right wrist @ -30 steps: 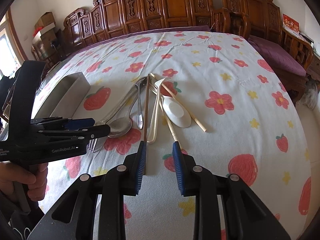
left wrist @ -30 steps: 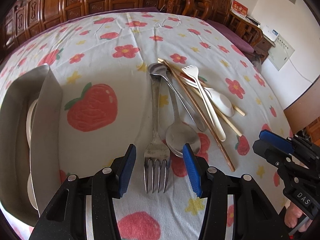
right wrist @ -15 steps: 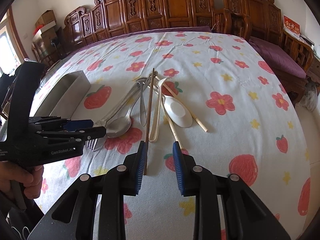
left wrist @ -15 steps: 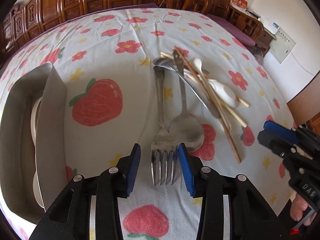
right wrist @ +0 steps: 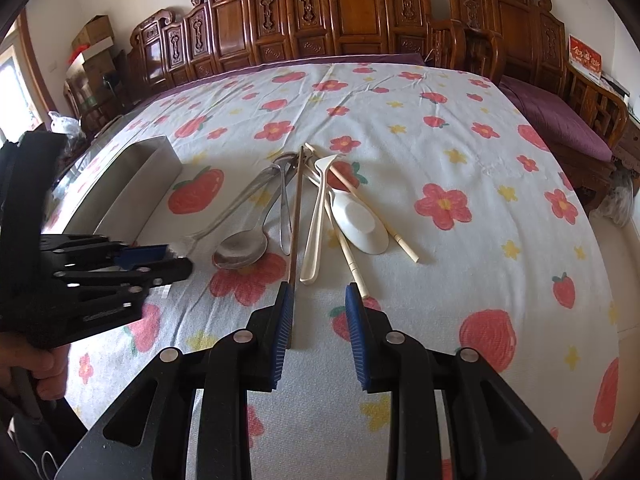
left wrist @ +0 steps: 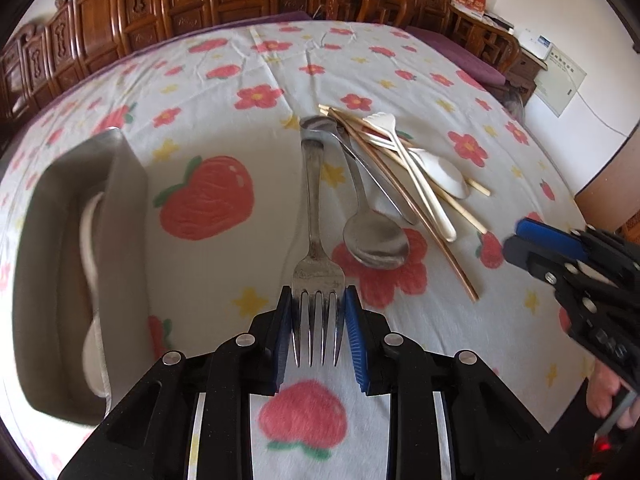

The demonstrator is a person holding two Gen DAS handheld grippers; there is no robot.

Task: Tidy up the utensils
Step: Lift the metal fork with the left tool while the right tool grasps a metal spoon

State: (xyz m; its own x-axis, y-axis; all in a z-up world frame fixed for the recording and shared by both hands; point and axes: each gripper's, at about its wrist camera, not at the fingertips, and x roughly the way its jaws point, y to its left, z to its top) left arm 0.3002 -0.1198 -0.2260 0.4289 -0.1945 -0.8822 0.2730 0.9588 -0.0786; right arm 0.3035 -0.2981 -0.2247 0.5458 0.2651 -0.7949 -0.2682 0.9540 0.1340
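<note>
1. Progress is looking early: a steel container is sitting at the left of the desk with something white already lying inside it, probably a spoon or two, though I cannot tell exactly.
2. Utensils are still lying in a loose fan at the middle of the desk: a metal fork, a metal spoon, a second metal handle crossing beneath, a brown chopstick, a cream plastic fork, a white ceramic spoon and pale chopsticks.
3. Most of the sorting is therefore looking undone; I am judging that nearly every piece still has to go into the container.
4. The left gripper is closing narrowly around the metal fork, whose tines are sitting between the blue pads; the pads are appearing to meet the outer tines, so the grasp is just forming while the fork is lying on the cloth.
5. The right gripper is hovering at the near end of the pile, its jaws standing partly apart and gripping nothing; the brown chopstick's near end is running just beside its left pad, and whether the two are touching I cannot tell.
</note>
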